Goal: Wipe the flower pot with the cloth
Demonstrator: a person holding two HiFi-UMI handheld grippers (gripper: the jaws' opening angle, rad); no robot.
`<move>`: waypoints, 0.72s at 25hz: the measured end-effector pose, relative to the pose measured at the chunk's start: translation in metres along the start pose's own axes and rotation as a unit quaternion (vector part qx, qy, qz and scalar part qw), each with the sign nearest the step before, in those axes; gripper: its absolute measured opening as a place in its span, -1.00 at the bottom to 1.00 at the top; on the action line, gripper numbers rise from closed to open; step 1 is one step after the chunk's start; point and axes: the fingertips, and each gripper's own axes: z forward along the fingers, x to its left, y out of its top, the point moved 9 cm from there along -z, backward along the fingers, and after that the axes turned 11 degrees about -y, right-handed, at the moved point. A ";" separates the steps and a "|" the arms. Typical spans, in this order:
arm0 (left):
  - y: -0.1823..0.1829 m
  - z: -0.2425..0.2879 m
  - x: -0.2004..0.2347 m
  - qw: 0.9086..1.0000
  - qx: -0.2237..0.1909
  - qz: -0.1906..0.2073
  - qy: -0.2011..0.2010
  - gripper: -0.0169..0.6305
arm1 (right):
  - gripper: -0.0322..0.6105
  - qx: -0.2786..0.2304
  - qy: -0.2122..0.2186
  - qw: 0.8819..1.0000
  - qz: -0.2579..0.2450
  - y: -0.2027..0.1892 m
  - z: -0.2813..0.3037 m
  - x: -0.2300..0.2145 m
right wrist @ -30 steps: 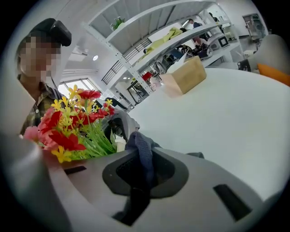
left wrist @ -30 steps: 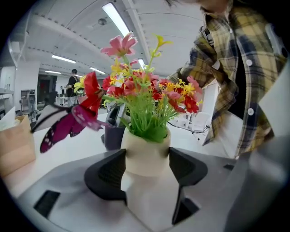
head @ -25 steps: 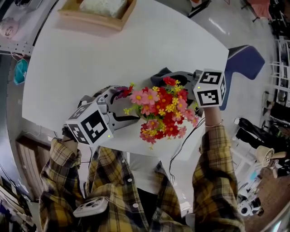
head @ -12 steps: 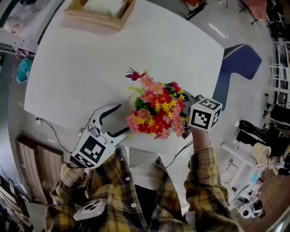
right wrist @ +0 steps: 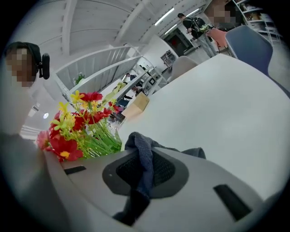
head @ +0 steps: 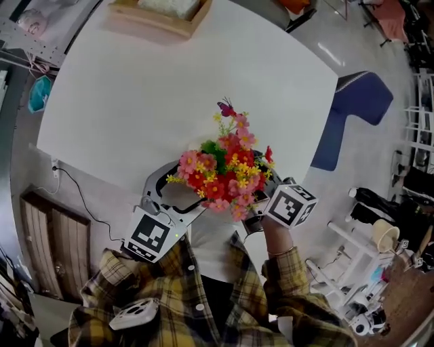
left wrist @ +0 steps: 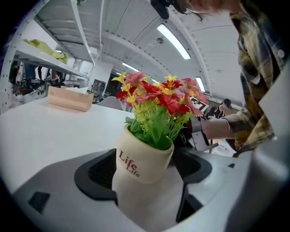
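The cream flower pot (left wrist: pixel 142 158), printed "Life", carries red, pink and yellow flowers (head: pixel 224 169) that hide it in the head view. It stands at the table's near edge, deep between the jaws of my left gripper (head: pixel 186 190). Those jaws have just been opening and now stand wide, a pad close to each side of the pot. My right gripper (right wrist: pixel 145 174) is shut on a dark grey-blue cloth (right wrist: pixel 141 152). It sits at the pot's near right, and its marker cube (head: pixel 290 205) shows beside the blooms.
The white table (head: pixel 135 88) stretches away behind the pot. A wooden tray (head: pixel 159 17) with a pale cloth lies at its far edge. A blue chair (head: pixel 352 101) stands off the right corner. My body is right behind the pot.
My left gripper has slid forward round the pot, which now sits deep between its jaws. The right gripper swung from the pot's far right to its near right. The butterfly stem turned from left to away.
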 end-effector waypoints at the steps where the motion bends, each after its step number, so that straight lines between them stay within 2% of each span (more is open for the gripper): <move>1: 0.000 0.000 -0.001 1.000 -0.005 0.001 0.005 0.26 | -0.85 -0.003 -0.003 1.000 0.000 -0.004 -0.001 0.002; 6: 0.005 0.008 -0.006 0.999 -0.003 0.025 0.021 0.28 | -0.85 0.000 0.001 1.000 -0.008 -0.012 -0.004 0.007; 9: 0.006 0.006 0.001 0.999 0.000 0.037 0.013 0.28 | -0.85 0.007 0.001 1.000 -0.017 -0.011 -0.001 0.010; 13: 0.010 0.006 0.009 0.998 0.011 0.052 -0.018 0.28 | -0.85 0.022 0.021 0.999 -0.045 -0.004 0.002 0.008; 18: 0.019 0.012 0.022 0.994 0.038 0.075 -0.075 0.28 | -0.85 0.041 0.045 0.995 -0.073 0.016 0.009 0.001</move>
